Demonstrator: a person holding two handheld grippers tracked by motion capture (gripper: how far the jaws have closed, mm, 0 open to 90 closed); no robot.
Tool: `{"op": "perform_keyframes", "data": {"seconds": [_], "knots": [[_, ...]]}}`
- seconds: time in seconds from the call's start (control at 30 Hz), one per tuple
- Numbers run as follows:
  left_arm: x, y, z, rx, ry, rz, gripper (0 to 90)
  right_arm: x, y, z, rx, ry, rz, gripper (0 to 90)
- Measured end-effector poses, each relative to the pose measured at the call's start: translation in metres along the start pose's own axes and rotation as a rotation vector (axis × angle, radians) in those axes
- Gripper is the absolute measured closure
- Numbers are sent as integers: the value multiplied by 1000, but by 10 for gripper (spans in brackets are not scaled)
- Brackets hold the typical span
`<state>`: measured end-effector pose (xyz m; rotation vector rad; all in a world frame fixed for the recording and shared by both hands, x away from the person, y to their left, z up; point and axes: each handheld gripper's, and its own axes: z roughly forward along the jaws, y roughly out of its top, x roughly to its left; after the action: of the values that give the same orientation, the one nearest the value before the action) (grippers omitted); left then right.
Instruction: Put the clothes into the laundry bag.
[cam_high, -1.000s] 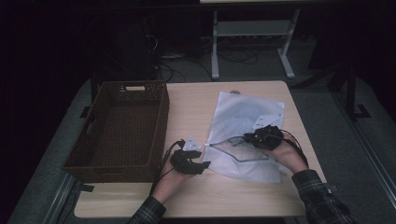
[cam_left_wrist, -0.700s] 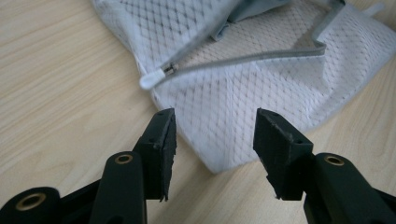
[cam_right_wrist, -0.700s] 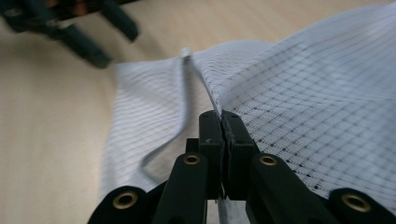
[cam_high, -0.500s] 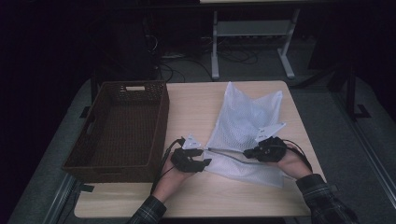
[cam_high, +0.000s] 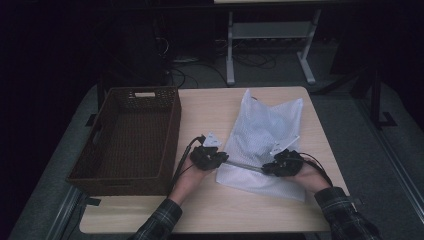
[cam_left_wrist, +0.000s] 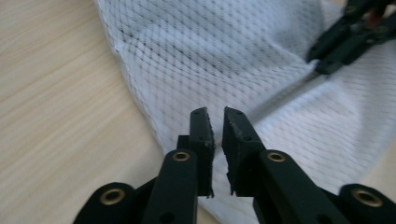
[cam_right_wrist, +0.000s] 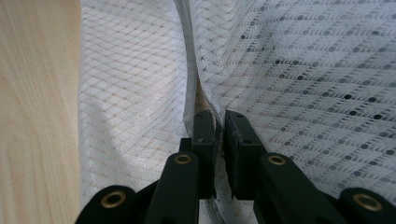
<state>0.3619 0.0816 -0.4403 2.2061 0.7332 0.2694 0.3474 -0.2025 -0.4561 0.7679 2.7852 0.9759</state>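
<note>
A white mesh bag (cam_high: 265, 125) lies flat on the wooden table (cam_high: 210, 107), right of centre. My left gripper (cam_high: 225, 161) sits at the bag's near left edge. Its jaws have just been closing, and in the left gripper view the left gripper (cam_left_wrist: 215, 114) stands shut on the mesh bag (cam_left_wrist: 210, 46) at its border. My right gripper (cam_high: 267, 169) is over the bag's near part. In the right gripper view the right gripper (cam_right_wrist: 217, 116) pinches the bag's seam (cam_right_wrist: 189, 70), its jaws just eased slightly. A taut fold runs between the two grippers. The right gripper (cam_left_wrist: 320, 65) also shows far off.
A dark brown woven basket (cam_high: 172, 130) stands empty on the table's left side, close beside my left hand. Bare wood lies behind the bag and along the front edge. A metal stand and cables are on the floor beyond the table.
The bag, lifted and billowed a second ago, now lies flatter. My right gripper came down toward the front. My left gripper slid right to the bag's edge and closed.
</note>
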Motion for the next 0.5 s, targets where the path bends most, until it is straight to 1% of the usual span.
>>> {"op": "perform_keyframes", "data": {"seconds": [0.1,0.13,0.17,0.2,0.23,0.27,0.33,0.4,0.43,0.5], "knots": [[7,3,15,23,8,2,845,0,-2,2,-3,6,5,833],[10,4,20,38,13,3,845,0,-2,2,0,7,6,833],[10,4,20,38,13,3,845,0,-2,2,0,7,6,833],[13,3,26,54,19,1,845,-1,-2,2,-3,7,9,837],[15,3,28,62,12,-7,847,-1,-2,2,-3,5,8,837],[15,2,30,68,11,-9,848,-1,-3,2,-4,5,8,837],[16,0,33,101,16,0,848,-1,-3,2,-3,6,8,837],[16,-2,32,119,16,7,880,-2,-3,2,-3,3,5,840],[16,-2,32,125,13,4,900,-2,-3,3,-2,0,6,840],[16,-2,31,132,11,5,900,-2,-3,3,-1,-2,4,843]]}}
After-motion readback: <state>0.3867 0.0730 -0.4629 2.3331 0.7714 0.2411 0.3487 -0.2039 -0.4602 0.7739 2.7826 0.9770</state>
